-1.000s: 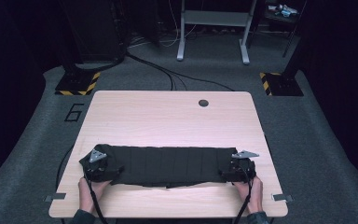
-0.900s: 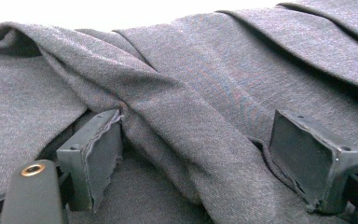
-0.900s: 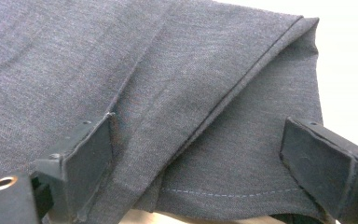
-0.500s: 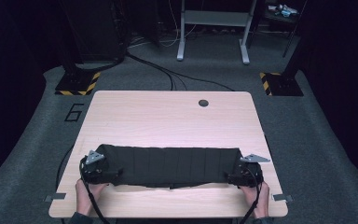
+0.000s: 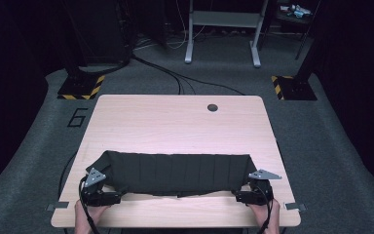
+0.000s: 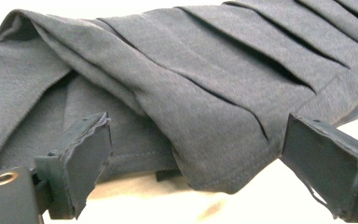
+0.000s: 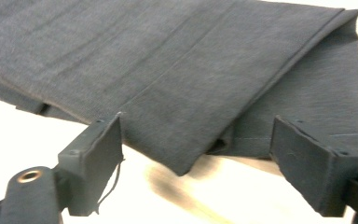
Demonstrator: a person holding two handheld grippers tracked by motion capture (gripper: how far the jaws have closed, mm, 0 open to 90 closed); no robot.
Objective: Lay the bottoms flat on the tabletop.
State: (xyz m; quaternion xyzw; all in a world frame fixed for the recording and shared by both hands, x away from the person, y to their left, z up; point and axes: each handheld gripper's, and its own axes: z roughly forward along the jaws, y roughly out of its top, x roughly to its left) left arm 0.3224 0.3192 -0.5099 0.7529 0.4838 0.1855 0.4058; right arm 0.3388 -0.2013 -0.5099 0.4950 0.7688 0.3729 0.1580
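High view, folded cloth (image 5: 175,173) near table (image 5: 175,122) edge

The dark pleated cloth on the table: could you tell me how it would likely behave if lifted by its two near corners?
The dark pleated cloth would probably sag in the middle, since its layers already droop and fold at the corners. It looks light, a thin knit with a stitched hem. Its pleats would likely fall open or shift, as nothing visibly pins them.

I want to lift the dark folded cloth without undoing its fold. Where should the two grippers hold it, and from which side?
Probably at the two near corners of the cloth, coming from the table's near edge. The left gripper and right gripper already stand open there, and each corner's stacked layers point between the jaws, so one pinch could catch all layers.
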